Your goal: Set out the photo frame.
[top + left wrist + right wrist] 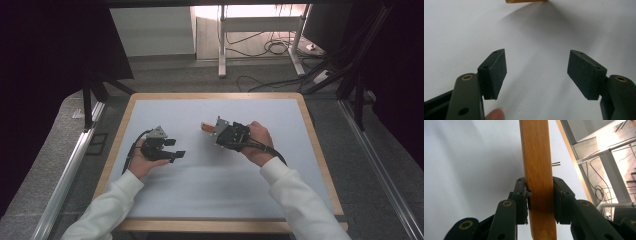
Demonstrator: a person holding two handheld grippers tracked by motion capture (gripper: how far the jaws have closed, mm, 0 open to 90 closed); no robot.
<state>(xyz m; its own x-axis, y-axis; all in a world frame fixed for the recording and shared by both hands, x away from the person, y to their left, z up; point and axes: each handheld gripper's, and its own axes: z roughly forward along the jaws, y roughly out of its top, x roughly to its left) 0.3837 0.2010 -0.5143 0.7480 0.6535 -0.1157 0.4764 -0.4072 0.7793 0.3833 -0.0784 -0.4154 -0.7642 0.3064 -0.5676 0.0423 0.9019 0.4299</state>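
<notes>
A flat orange-brown wooden piece (536,157) stands lengthwise between the pads of my right gripper (540,200), which is shut on it. A thin metal pin (556,164) pokes out from its right side. In the high view the wooden piece (204,127) shows at the tip of the right gripper (210,129), just above the middle of the table. My left gripper (176,148) is held to the left, its jaws spread wide apart with nothing between them. In the left gripper view the gripper (539,72) is open over bare table, and an end of the wooden piece (526,1) shows at the top edge.
The table (150,200) has a pale top with a wooden rim. Behind it are white desk legs (221,45), cables (272,47) on the floor and a dark monitor (325,22). Metal rails (65,175) run along both sides.
</notes>
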